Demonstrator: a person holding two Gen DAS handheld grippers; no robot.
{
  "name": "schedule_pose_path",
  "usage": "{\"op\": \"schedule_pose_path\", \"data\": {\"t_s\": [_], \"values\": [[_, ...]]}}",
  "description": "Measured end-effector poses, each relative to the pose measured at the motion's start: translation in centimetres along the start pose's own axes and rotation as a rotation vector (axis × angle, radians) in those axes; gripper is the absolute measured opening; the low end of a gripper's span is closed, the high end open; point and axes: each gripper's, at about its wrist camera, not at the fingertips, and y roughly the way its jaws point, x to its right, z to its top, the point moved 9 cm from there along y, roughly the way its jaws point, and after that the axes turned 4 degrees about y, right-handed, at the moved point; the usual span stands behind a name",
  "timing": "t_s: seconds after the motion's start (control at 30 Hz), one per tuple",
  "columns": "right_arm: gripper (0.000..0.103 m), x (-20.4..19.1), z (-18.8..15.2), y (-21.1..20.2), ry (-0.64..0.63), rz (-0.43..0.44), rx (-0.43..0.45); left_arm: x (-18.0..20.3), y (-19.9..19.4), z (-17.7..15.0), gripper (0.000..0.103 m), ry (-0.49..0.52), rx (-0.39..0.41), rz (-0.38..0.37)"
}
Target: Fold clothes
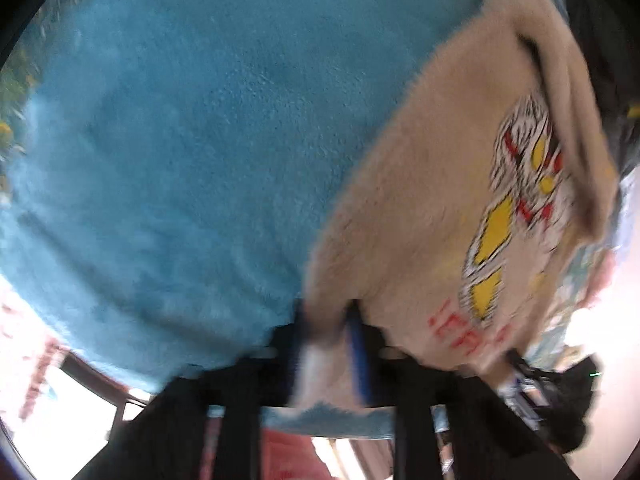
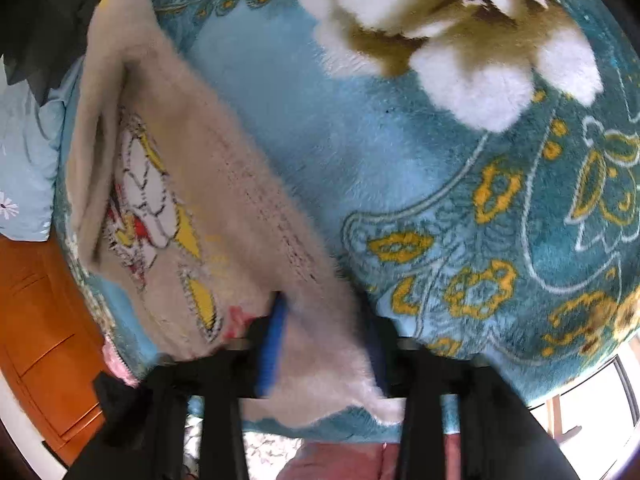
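A fuzzy beige sweater (image 1: 420,184) with a red, yellow and black cartoon print lies on a blue plush blanket (image 1: 200,140). My left gripper (image 1: 326,320) is shut on the sweater's near hem corner, cloth pinched between its blue-padded fingers (image 1: 358,352). In the right wrist view the same sweater (image 2: 192,184) lies at the left over the blanket (image 2: 400,152). My right gripper (image 2: 324,320) is shut on the sweater's other hem corner. One sleeve is folded over the print at the far side.
The blanket has white flowers (image 2: 460,48) and yellow patterns at the right. An orange wooden cabinet (image 2: 44,340) stands at the left below the bed edge. A dark garment (image 2: 44,28) lies beyond the sweater. My other gripper (image 1: 544,396) shows at the lower right.
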Motion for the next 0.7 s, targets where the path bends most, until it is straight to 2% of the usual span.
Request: {"op": "schedule_pose_path", "data": {"t_s": [0.1,0.23,0.33,0.43,0.57,0.7], "values": [[0.011,-1.1,-0.4,-1.3,-0.04,0.014,-0.016,1.3,-2.2,-0.3,0.011,0.025,0.024,0.013],[0.01,-3.8,-0.4,-4.9,-0.112,0.064,0.006,3.2,-6.7,-0.1,0.011,0.034,0.079,-0.053],[0.01,-6.7,-0.2,-8.8,-0.147,0.175,0.049,4.0,-11.2,0.2,0.011,0.025,0.144,-0.121],[0.01,-8.5,-1.0,-12.0,-0.179,0.278,0.071,3.2,-14.2,-0.6,0.011,0.011,0.182,-0.155],[0.009,-9.5,-2.5,-14.6,-0.214,0.334,0.07,2.1,-15.3,-1.7,0.011,-0.007,0.171,-0.179],[0.009,-8.0,-3.5,-14.4,-0.17,0.348,0.04,0.5,-14.4,-3.1,0.011,-0.043,0.085,-0.157]]}}
